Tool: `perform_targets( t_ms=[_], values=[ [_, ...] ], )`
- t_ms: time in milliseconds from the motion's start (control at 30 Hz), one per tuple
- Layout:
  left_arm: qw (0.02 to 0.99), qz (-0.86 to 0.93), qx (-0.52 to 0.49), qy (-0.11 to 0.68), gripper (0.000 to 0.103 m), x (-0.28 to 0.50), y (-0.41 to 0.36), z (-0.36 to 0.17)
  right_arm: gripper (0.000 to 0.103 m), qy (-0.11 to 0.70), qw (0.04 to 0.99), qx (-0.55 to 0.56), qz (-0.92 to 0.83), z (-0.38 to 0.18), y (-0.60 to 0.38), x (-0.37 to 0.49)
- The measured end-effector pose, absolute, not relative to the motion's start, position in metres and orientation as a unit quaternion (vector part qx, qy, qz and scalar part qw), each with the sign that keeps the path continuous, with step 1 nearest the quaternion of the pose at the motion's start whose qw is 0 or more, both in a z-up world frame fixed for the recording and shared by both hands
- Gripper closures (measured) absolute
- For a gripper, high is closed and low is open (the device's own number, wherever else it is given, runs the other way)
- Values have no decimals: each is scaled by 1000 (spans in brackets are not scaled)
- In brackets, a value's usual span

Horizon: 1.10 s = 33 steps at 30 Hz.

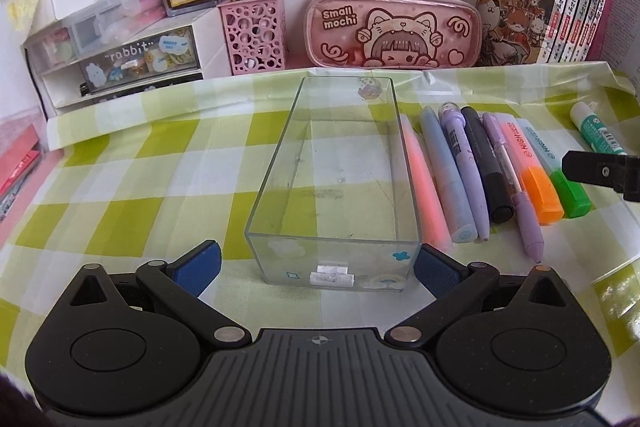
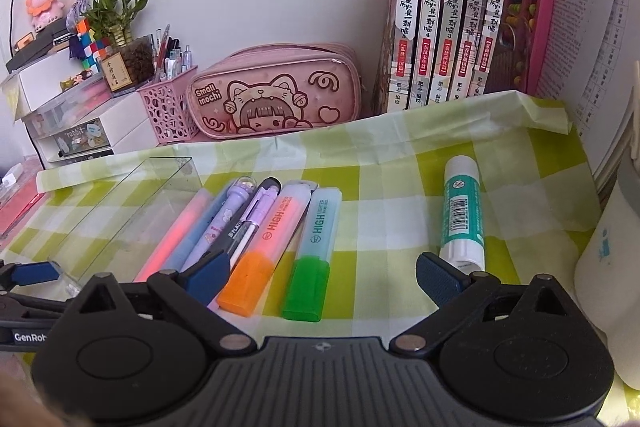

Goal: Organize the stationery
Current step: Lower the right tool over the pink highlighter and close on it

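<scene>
Covering the worktop (image 1: 132, 163) is a green-and-white checked cloth, and on it, from largest to smallest, lie the things that matter. Biggest is the clear tray (image 1: 276, 187), a long, empty, open-topped box running away from the left claw (image 1: 318, 265). That claw is spread wide, its blue pads standing either side of the tray's near end; whether they touch the walls I cannot tell. It looks placed to steady the tray, so it should close gently on the near end and hold it from sliding.

Beside the tray's right wall lies a row of pens and markers, side by side. The glue stick (image 2: 462, 215) lies apart, well to the right. Nearest the right claw (image 2: 322, 273) are the green highlighter (image 2: 314, 251) and the orange highlighter (image 2: 264, 247), touching or nearly so along their length.

The right claw is wide open with nothing gripped, the caps of both highlighters lying between its pads. The step in hand is likely picking one of them. To do it well, centre on the green highlighter alone, come down across its barrel instead of its cap end, and keep the left pad from catching the orange one before closing. Then lift clear and lay it lengthwise in the tray.
</scene>
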<state>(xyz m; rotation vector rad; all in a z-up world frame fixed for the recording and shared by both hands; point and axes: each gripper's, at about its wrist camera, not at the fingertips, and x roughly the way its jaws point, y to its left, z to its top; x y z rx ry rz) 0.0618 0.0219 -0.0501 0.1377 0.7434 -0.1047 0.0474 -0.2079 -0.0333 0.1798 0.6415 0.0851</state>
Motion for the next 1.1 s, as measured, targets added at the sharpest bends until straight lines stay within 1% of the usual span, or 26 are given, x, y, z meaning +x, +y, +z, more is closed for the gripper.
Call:
perform_targets(
  t_ms=[67,167,233,333,367,400,433,500,533,600,633,700,767,833,967,1100],
  values=[
    [930,-58,64,358,6,62,23,-52,9,320,942,87,45,-34,-206,53],
    [931,-76,54,352,11,63,26,-52,14,323,941,87,53,-33,-202,57],
    [933,-89,46,345,17,62,27,-53,21,327,938,96,62,-32,-201,60],
    [935,-99,40,338,18,63,28,-55,38,328,936,98,81,-29,-193,64],
    [936,-100,38,336,18,63,29,-55,49,332,934,97,89,-28,-190,66],
    [937,-103,37,333,21,63,29,-55,55,335,932,98,96,-28,-187,69],
    [938,-104,39,329,23,63,29,-56,56,336,931,100,102,-28,-184,71],
    [940,-103,41,321,27,64,30,-56,64,339,928,102,114,-26,-177,76],
    [942,-101,37,319,29,64,30,-57,66,341,927,105,120,-26,-174,78],
    [943,-95,34,316,29,64,29,-57,75,345,921,114,138,-25,-168,84],
    [944,-91,37,314,30,63,28,-57,77,348,918,119,147,-24,-165,87],
    [946,-85,39,311,30,61,27,-57,85,358,909,136,166,-25,-159,95],
    [946,-78,37,311,30,59,28,-58,88,366,900,148,184,-25,-152,100],
    [947,-71,35,311,30,56,30,-57,88,372,895,152,194,-25,-144,106],
    [948,-66,32,310,30,52,33,-57,88,393,885,158,194,-26,-132,123],
    [950,-63,31,305,30,51,32,-58,85,428,877,134,174,-30,-119,136]
  ],
)
